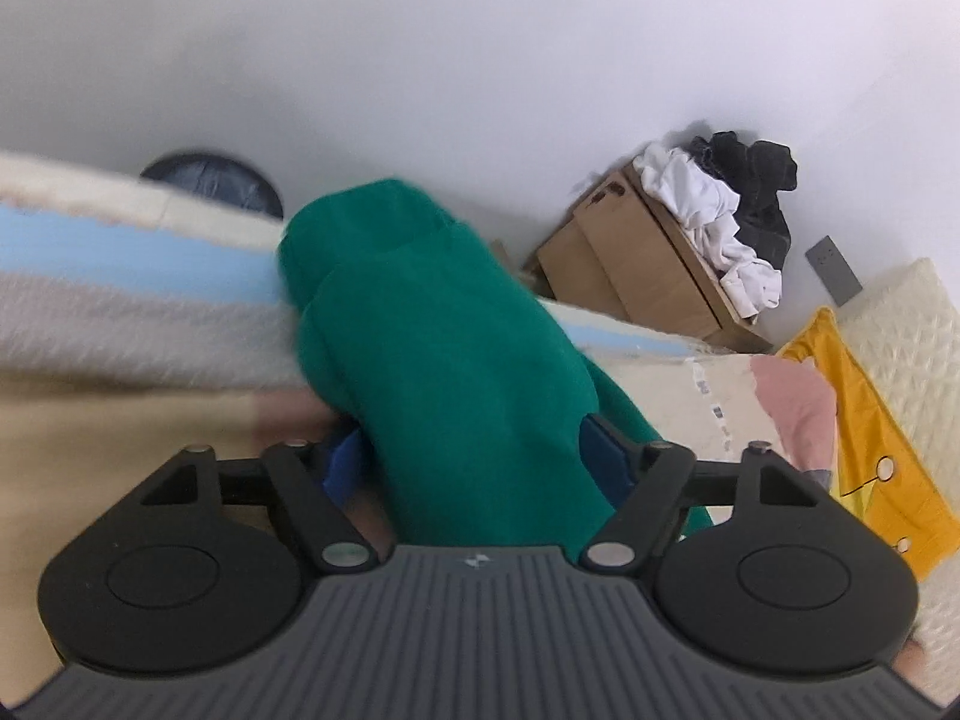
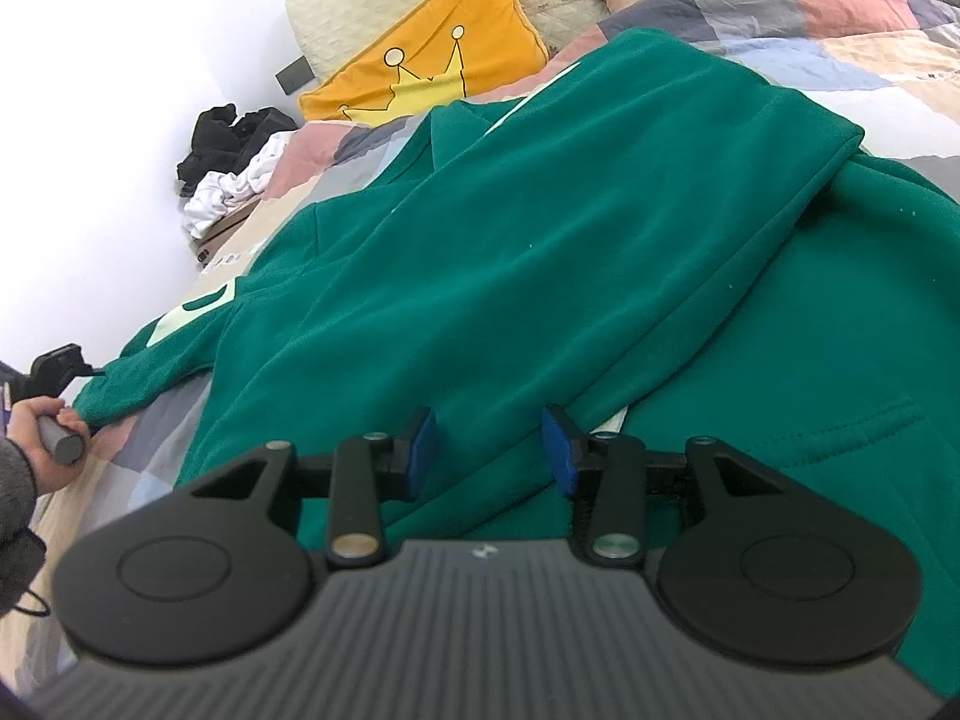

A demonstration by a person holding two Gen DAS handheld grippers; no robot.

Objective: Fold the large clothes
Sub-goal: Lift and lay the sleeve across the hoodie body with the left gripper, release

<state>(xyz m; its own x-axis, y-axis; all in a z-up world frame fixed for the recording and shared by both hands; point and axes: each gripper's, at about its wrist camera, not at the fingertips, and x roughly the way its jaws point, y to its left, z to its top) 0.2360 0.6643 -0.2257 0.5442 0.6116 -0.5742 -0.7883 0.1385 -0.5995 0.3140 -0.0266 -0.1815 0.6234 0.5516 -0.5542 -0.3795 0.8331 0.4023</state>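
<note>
Right wrist view shows the green jacket (image 2: 540, 252) sprawled across the bed (image 2: 840, 54), thick, soft and floppy, best taken at hem or cuff: the right hand-held gripper (image 2: 492, 444) hovers half-open over its near edge, the left hand-held gripper (image 1: 480, 456) straddles a bunched sleeve (image 1: 432, 330), grip uncertain.

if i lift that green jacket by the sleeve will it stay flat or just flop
Probably flop: the green jacket lies in soft folds over the bed, and its sleeve bunches limply between the left gripper fingers. The thick fabric looks fairly heavy, so the rest may drag.
</note>
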